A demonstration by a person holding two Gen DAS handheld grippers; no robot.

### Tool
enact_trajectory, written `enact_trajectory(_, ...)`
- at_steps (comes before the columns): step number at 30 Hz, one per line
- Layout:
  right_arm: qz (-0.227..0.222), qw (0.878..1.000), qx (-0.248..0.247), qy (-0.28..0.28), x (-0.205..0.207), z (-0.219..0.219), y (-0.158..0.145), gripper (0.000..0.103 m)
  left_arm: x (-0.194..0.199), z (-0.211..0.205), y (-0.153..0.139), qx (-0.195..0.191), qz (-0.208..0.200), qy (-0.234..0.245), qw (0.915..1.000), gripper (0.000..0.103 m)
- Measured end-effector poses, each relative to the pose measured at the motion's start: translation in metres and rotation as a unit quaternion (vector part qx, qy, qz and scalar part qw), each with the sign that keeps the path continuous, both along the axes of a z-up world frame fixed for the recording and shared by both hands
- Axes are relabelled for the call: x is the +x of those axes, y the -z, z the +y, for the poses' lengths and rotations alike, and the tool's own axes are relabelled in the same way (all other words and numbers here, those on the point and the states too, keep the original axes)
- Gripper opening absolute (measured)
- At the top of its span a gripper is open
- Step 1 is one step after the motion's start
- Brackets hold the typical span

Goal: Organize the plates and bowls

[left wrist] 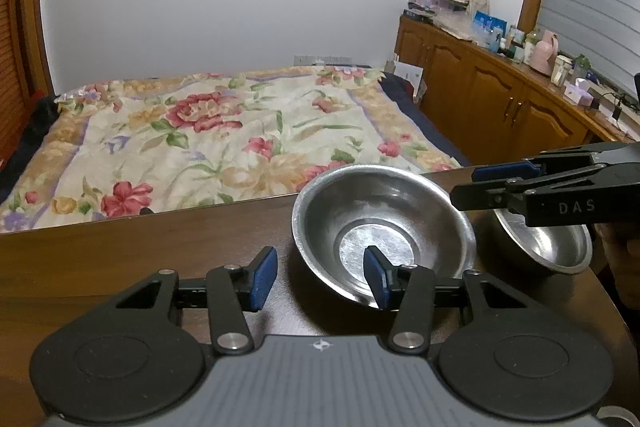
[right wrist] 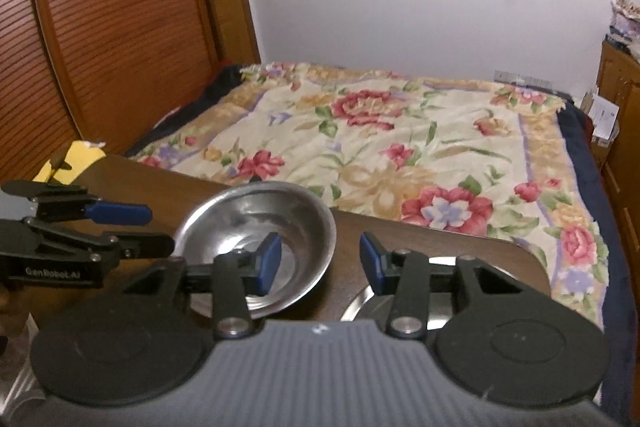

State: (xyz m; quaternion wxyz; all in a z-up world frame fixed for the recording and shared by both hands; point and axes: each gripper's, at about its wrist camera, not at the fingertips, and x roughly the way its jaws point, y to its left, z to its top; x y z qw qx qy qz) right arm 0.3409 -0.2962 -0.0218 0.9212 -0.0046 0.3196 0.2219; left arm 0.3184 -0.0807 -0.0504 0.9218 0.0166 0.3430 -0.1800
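Grey ribbed housing fills the bottom of both wrist views, and my blue-padded fingers reach out from it. On my left gripper [left wrist: 322, 277] the jaws stand apart with nothing pressed between them: the left pad hangs over bare wood, and the right pad shows against the inside of the larger steel bowl [left wrist: 384, 231], so the near rim sits in the gap; whether that pad touches metal I cannot tell. My right gripper [right wrist: 320, 263] is also spread and grips nothing; its left pad [right wrist: 269, 263] shows against the hollow of that same bowl [right wrist: 256, 247], and its right pad hangs above a flat steel dish [right wrist: 362, 303], mostly hidden under the housing.

In the left wrist view the right gripper comes in from the right edge, above a smaller steel bowl [left wrist: 548, 243] that stands just beside the larger one; their rims look close to touching. All of it rests on a dark brown wooden table [left wrist: 160, 247] with a rounded corner.

Beyond the table's far edge lies a bed with a floral quilt [left wrist: 224, 143]. A wooden cabinet [left wrist: 480, 95] crowded with bottles runs along the right wall, and a slatted wooden door [right wrist: 100, 27] stands to the left.
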Motion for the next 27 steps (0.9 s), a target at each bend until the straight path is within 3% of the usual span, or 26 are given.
enact_trajectory(8,0.027,1.000,-0.009,-0.011,0.016,0.004,0.007,0.045,0.012,-0.002,0.007,-0.006,0.015,0.005,0.9999,0.050)
enact_trajectory(12,0.045,0.999,-0.010,-0.014,0.023,0.005,0.011,0.042,0.017,-0.003,0.012,-0.007,0.026,0.008,0.9996,0.042)
enact_trajectory(14,0.055,0.998,-0.002,-0.020,0.026,0.005,0.012,0.035,0.017,-0.002,0.014,-0.008,0.028,0.007,0.9996,0.039)
enact_trajectory(18,0.071,0.997,0.003,-0.025,0.028,0.008,0.014,0.033,0.017,-0.001,0.017,-0.009,0.034,0.007,0.9994,0.028)
enact_trajectory(27,0.085,0.996,0.012,-0.026,0.027,0.013,0.018,0.015,0.012,0.004,0.010,-0.015,0.034,0.004,0.9993,0.019)
